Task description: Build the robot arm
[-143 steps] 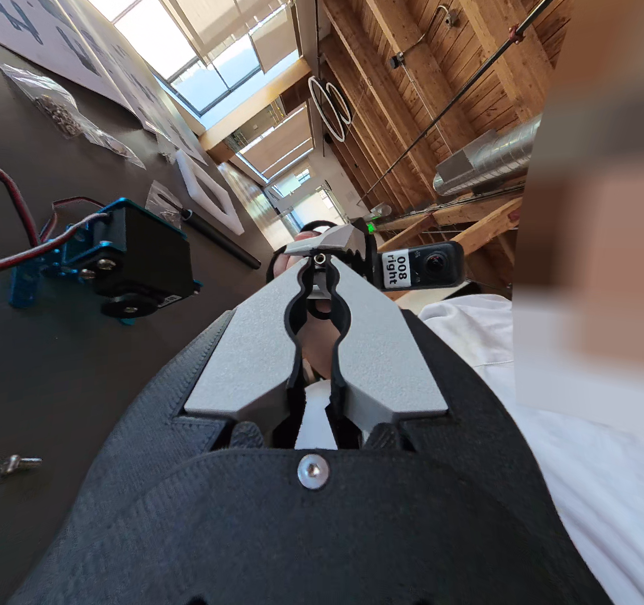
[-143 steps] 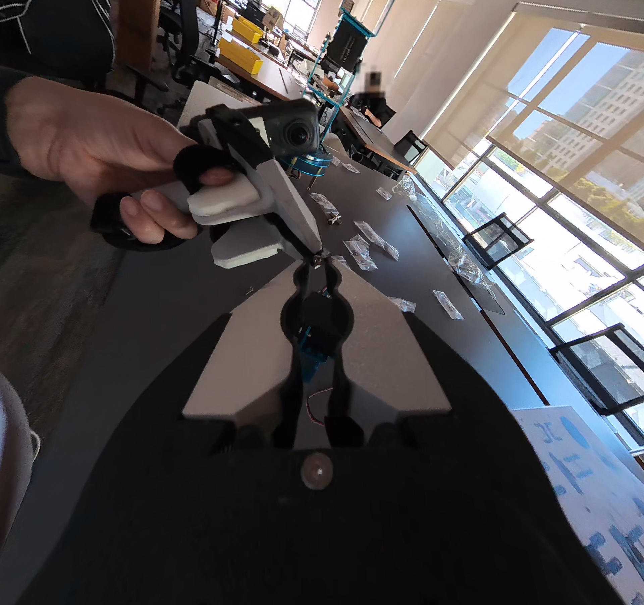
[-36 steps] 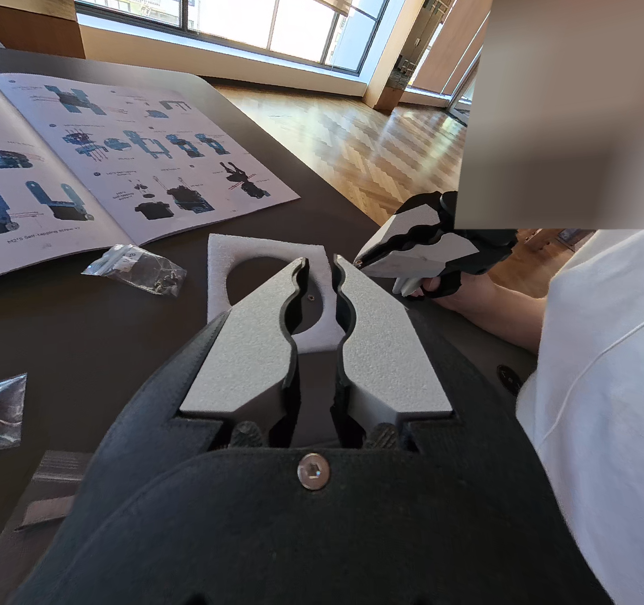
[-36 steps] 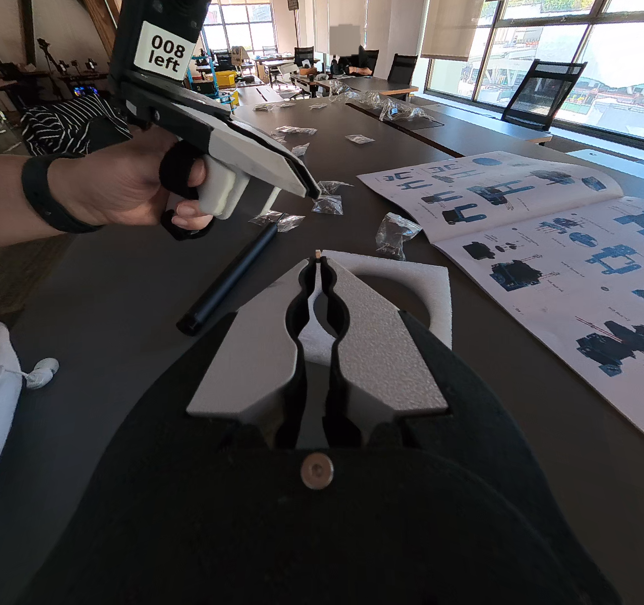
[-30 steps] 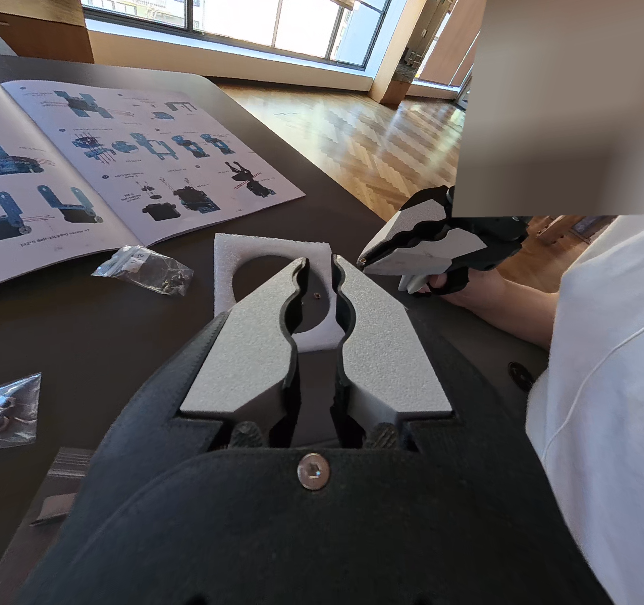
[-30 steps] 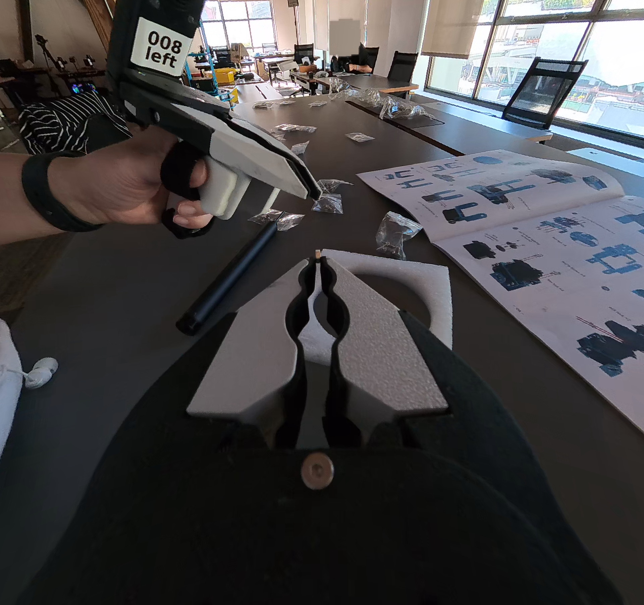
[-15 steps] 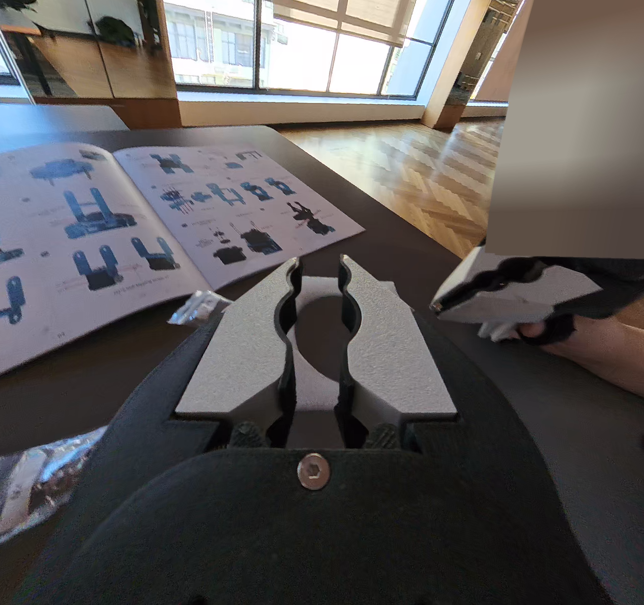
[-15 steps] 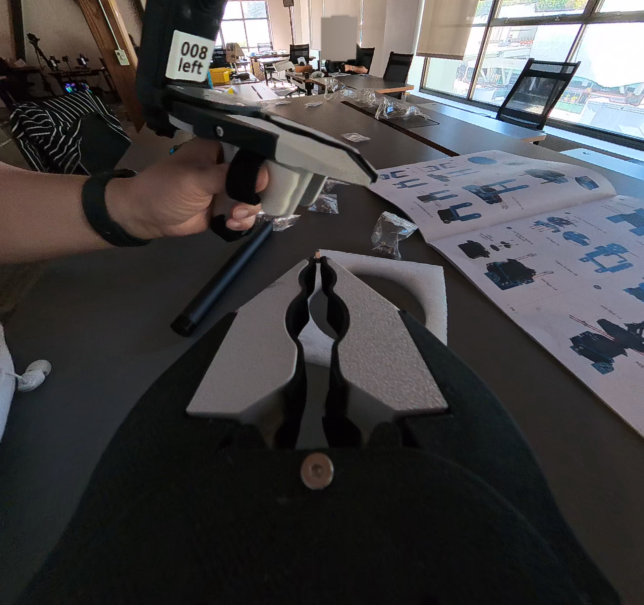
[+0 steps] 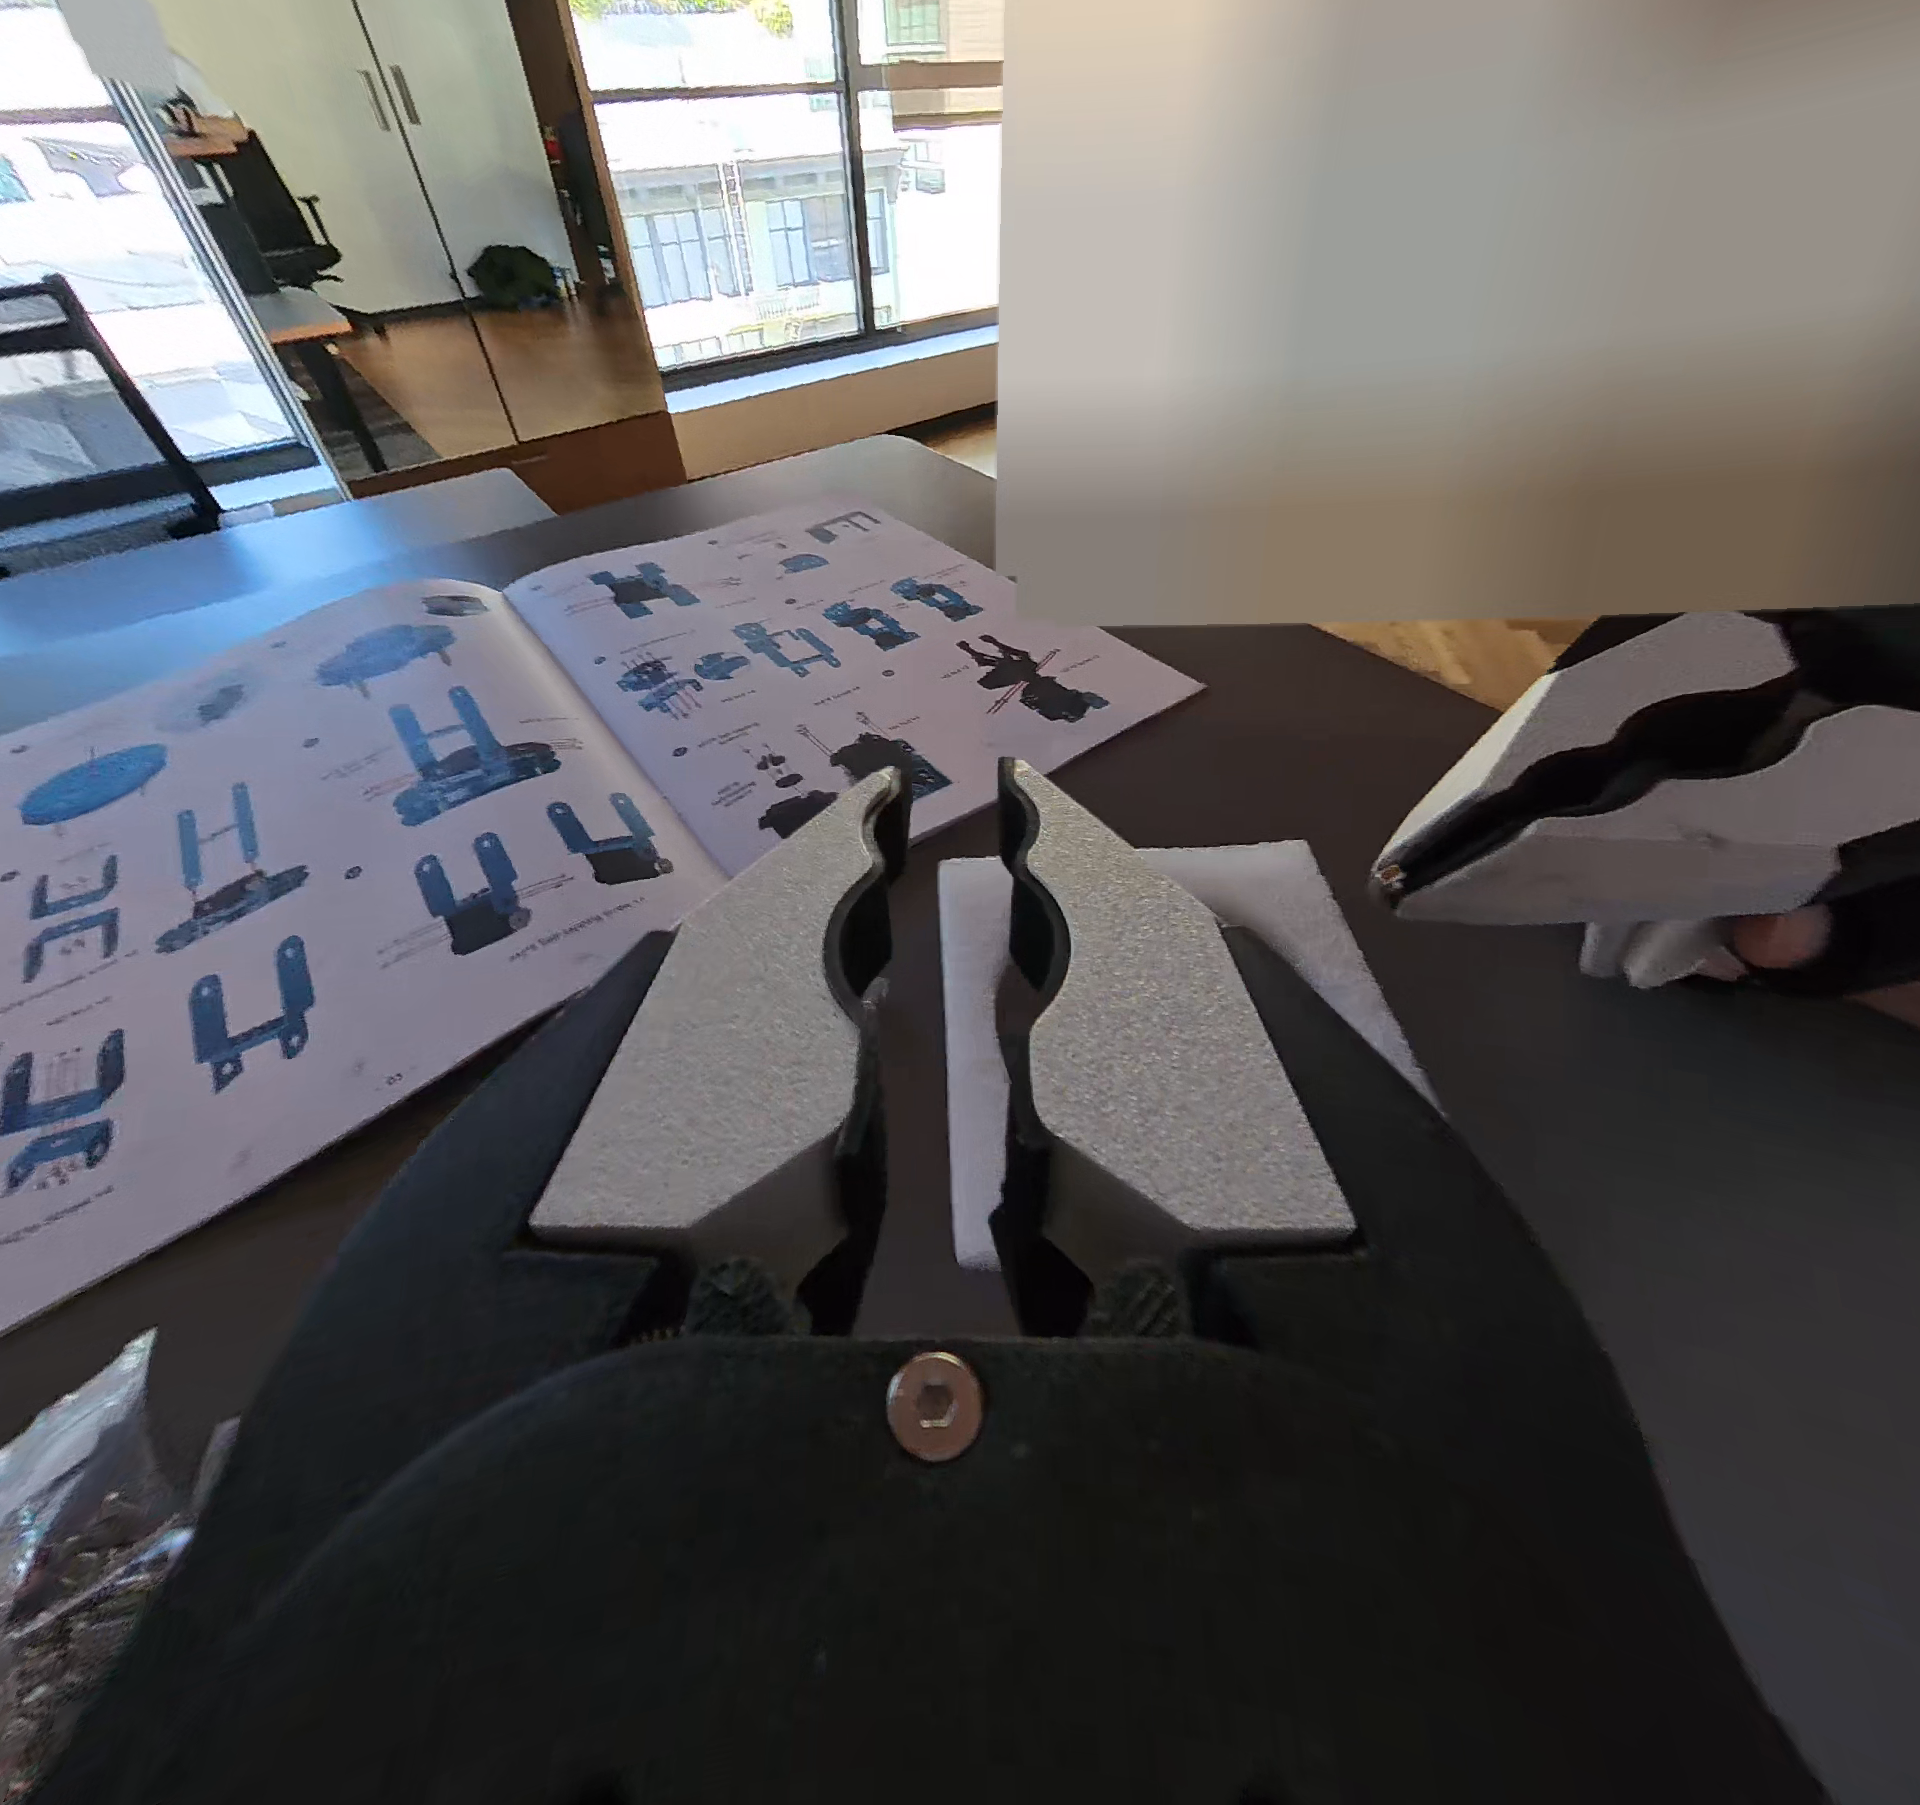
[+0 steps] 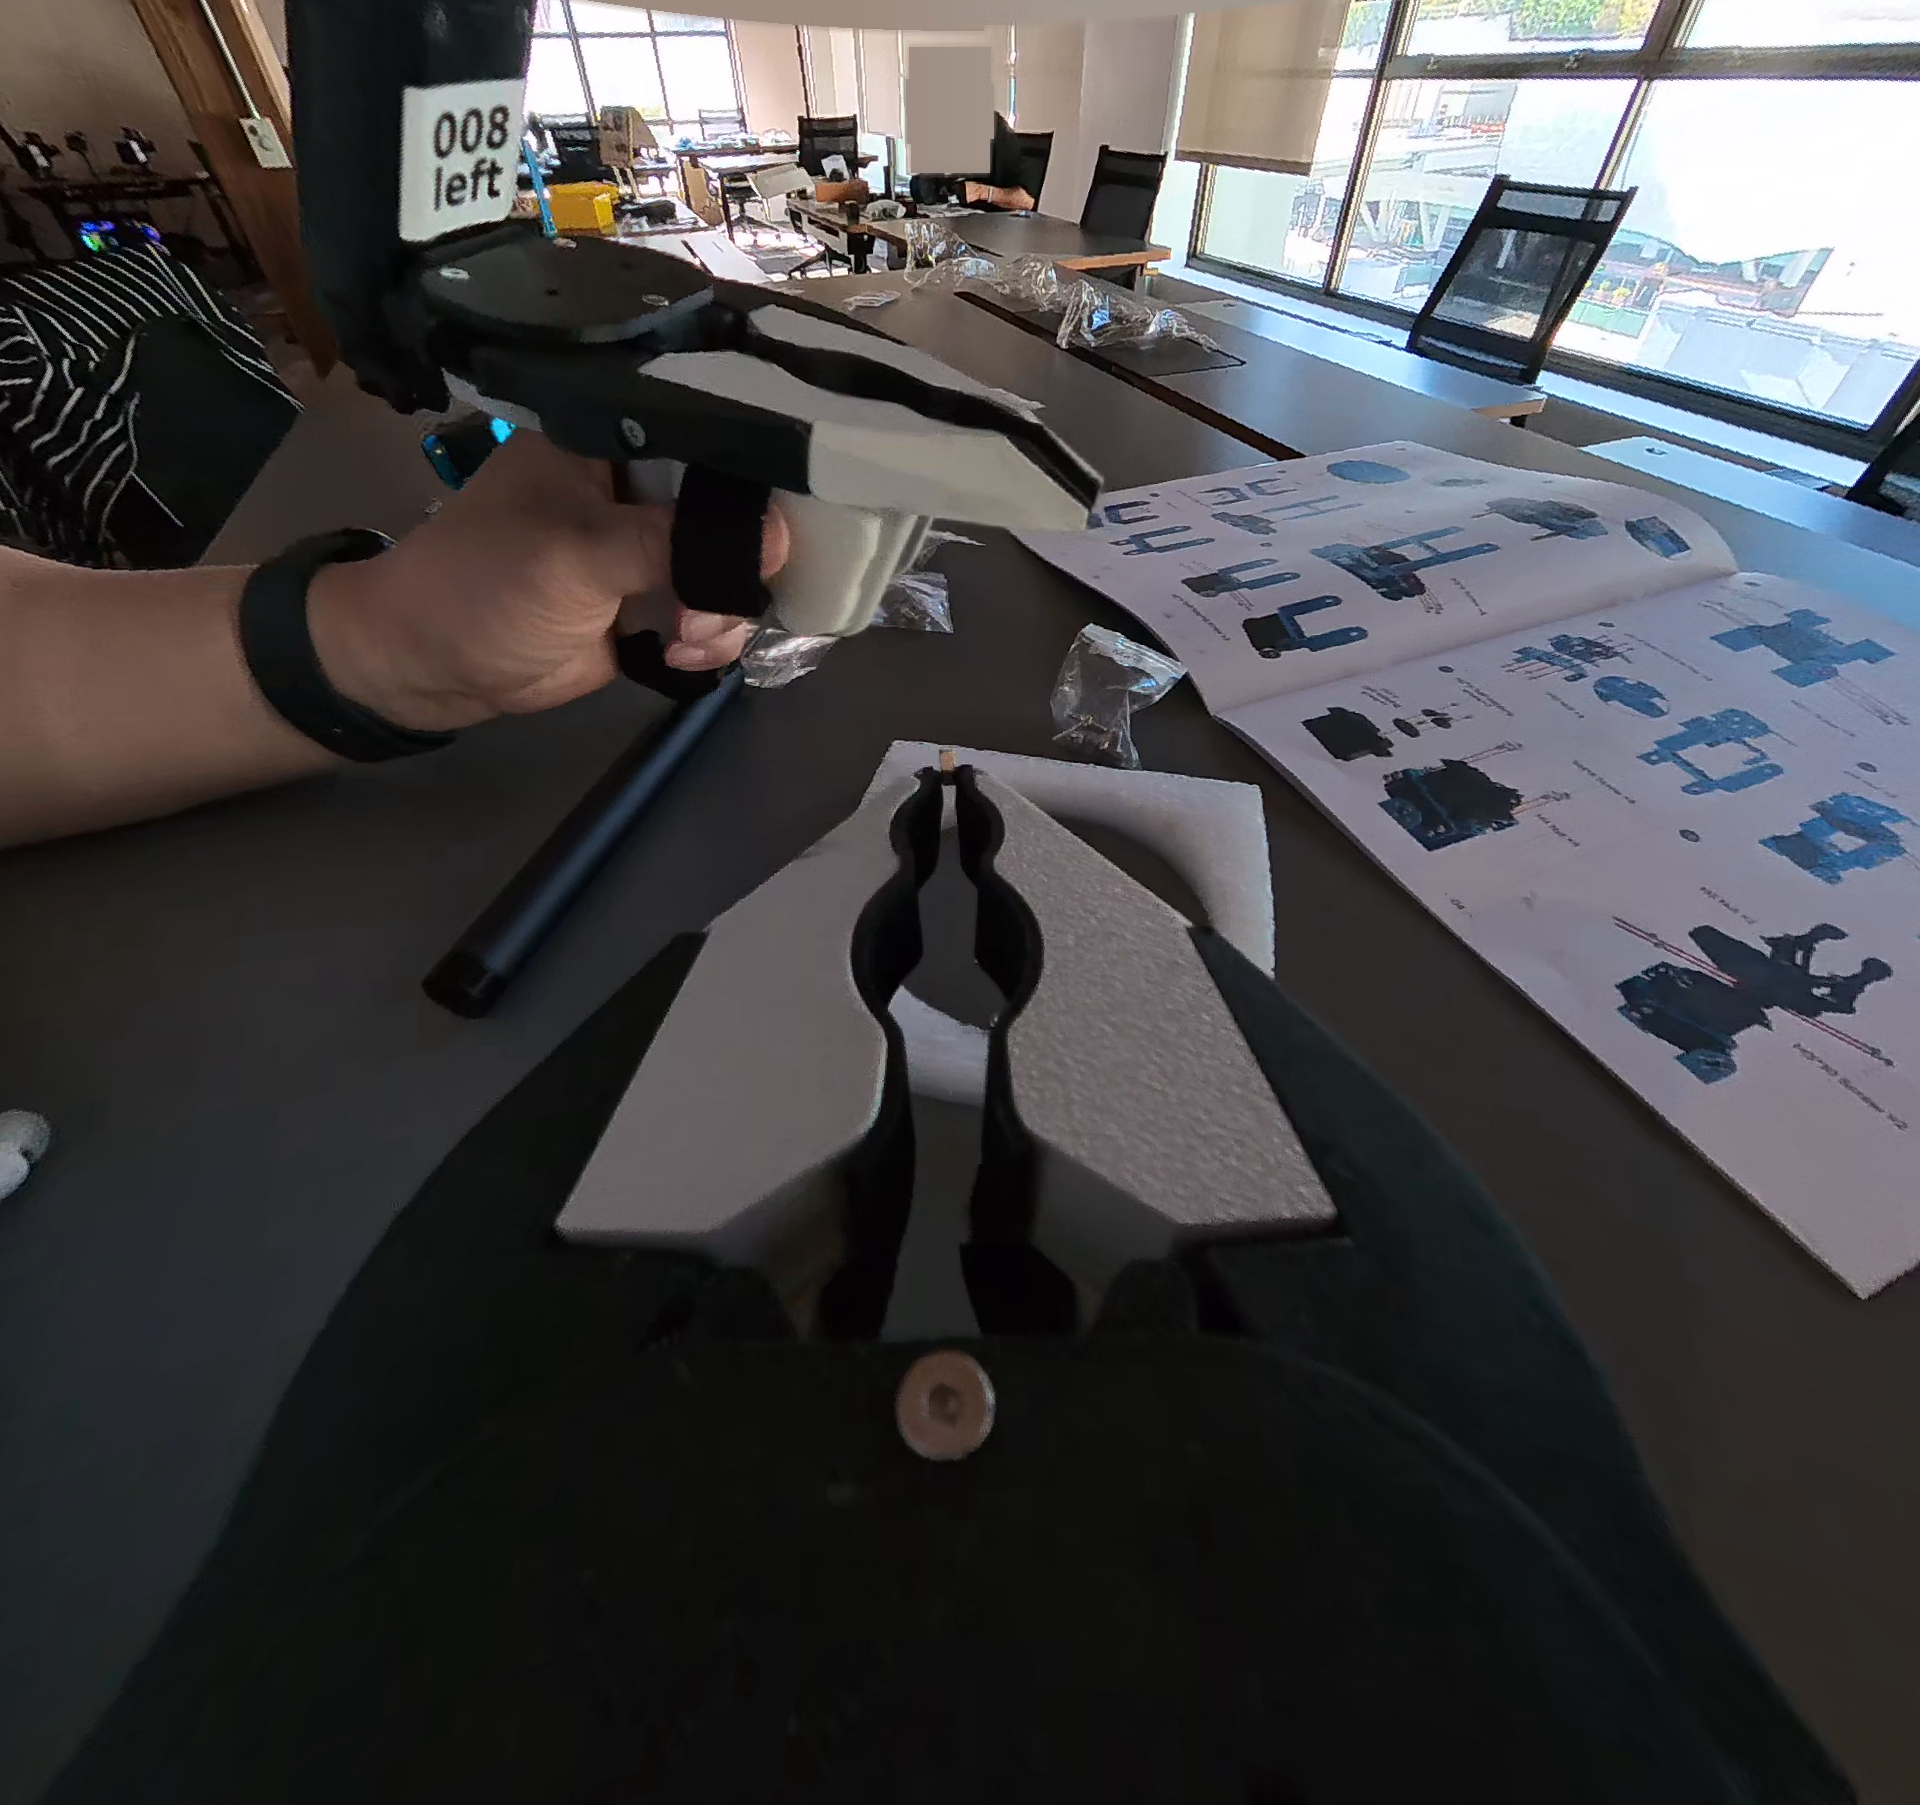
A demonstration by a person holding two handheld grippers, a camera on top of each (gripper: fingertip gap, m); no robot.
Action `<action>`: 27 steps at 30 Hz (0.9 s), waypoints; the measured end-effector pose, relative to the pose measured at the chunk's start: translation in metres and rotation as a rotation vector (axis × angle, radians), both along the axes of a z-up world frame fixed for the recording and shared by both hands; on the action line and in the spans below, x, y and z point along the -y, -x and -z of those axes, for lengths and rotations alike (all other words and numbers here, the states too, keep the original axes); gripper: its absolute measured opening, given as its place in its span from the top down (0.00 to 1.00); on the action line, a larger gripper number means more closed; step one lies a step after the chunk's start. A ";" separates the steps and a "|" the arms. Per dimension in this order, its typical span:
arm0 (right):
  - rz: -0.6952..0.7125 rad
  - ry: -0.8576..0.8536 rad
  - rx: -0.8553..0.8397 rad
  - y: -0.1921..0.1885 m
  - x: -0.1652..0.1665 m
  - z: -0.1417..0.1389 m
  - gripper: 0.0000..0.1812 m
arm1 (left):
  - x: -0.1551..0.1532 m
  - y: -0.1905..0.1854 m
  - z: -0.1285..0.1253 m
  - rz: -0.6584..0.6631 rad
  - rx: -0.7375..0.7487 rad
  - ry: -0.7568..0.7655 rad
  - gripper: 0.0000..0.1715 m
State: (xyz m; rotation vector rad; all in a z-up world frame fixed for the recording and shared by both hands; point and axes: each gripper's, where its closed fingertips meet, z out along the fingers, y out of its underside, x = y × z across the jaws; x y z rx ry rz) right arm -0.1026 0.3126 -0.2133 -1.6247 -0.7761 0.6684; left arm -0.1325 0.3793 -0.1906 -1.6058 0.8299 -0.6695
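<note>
Only the right wrist view shows the dark tube [image 10: 592, 851] and bag of screws [image 10: 1107, 695] on the surface [image 10: 260, 1080]. The left gripper [image 9: 948, 784] hangs released over the foam piece [image 9: 1283, 908]; the right gripper [image 10: 948, 784] pinches a tiny screw [image 10: 947, 761] above it, booklet [image 10: 1558, 716] rightward.

Dark table, scattered assembly bits

Open instruction booklet [image 10: 1558, 716] at right; black rod [image 10: 582, 851] at left; office chair [image 10: 1507, 269] at upper right.
</note>
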 end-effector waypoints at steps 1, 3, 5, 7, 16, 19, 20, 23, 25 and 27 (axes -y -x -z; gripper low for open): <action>0.005 -0.003 0.003 -0.001 -0.001 0.000 0.99 | 0.001 0.002 -0.001 0.004 0.014 0.006 0.91; 0.017 -0.007 0.006 -0.002 -0.003 0.000 0.99 | 0.000 0.006 -0.002 0.003 0.030 0.018 0.91; 0.022 -0.007 0.005 -0.003 -0.003 0.000 0.99 | -0.001 0.008 -0.002 0.008 0.047 0.032 0.91; 0.026 -0.003 -0.001 -0.004 -0.004 0.000 0.99 | -0.001 0.007 -0.001 0.018 0.054 0.044 0.91; 0.046 -0.006 -0.004 -0.008 -0.006 -0.001 0.99 | 0.003 0.003 0.000 0.050 0.063 0.059 0.91; 0.045 -0.007 0.000 -0.008 -0.006 -0.001 0.99 | 0.003 0.004 -0.001 0.051 0.069 0.064 0.92; 0.045 -0.006 0.003 -0.008 -0.006 0.000 0.99 | 0.003 0.004 -0.001 0.051 0.071 0.064 0.92; 0.043 -0.006 0.007 -0.007 -0.006 0.000 0.99 | 0.002 0.004 0.000 0.050 0.071 0.067 0.92; 0.042 -0.007 0.007 -0.007 -0.006 0.000 0.99 | 0.002 0.004 0.000 0.048 0.071 0.068 0.92; 0.042 -0.008 0.008 -0.007 -0.006 0.000 0.99 | 0.001 0.005 0.000 0.045 0.074 0.069 0.92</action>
